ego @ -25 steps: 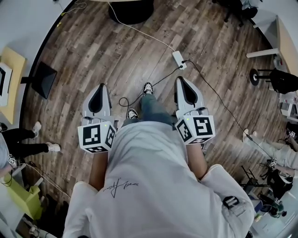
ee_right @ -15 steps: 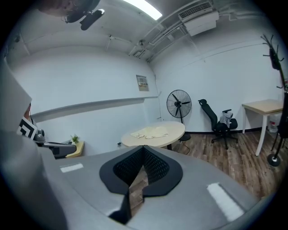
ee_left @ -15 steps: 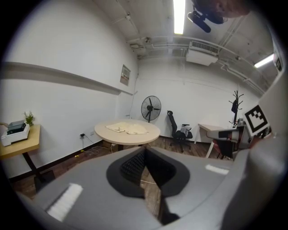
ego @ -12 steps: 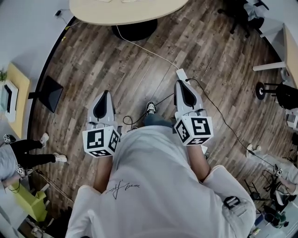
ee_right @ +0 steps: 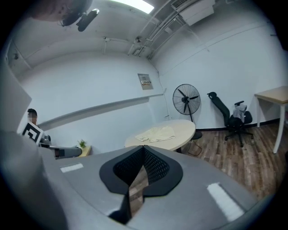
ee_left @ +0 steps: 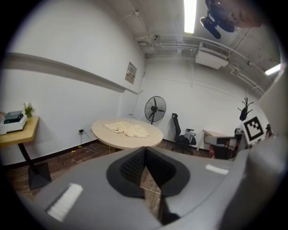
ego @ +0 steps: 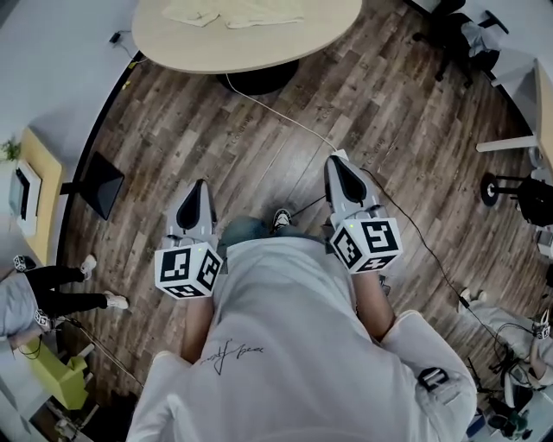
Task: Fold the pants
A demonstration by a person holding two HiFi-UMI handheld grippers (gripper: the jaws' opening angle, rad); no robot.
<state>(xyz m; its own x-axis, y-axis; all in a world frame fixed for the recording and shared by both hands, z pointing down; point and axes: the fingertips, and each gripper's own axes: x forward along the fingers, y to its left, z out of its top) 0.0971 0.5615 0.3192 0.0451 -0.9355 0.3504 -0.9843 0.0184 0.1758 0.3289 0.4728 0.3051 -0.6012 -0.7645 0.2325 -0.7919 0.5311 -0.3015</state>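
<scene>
- The left hand-held gripper (ego: 197, 188) is being held out over the wooden floor (ego: 216, 129). Its jaws are being kept fully together, with nothing gripped between them.
- The right hand-held gripper (ego: 337, 164) is being held out in the same way on the right. Its jaws are likewise being kept closed and empty.
- The two are being carried side by side, one on either side of the person's shoe (ego: 277, 217).
- The pants (ego: 233, 12), cream in colour, are being shown lying rumpled on the round worktop (ego: 259, 56) at the far end of the scene. They are well apart from both hand-held grippers.
- In the left gripper view the pants (ee_left: 127, 130) are being seen beyond the closed jaws, on the worktop (ee_left: 153, 138).
- In the right gripper view the pants (ee_right: 156, 133) are being seen likewise, on the worktop (ee_right: 182, 134).
- A white cable (ego: 276, 112) is being shown running from under the worktop across the floor towards the near side.
- A standing fan (ee_left: 155, 108) and an office chair (ee_left: 180, 134) are being shown to the right of the worktop, by the far wall.
- A small wooden side worktop (ee_left: 18, 132) at the left is being shown carrying a plant (ee_left: 28, 109).
</scene>
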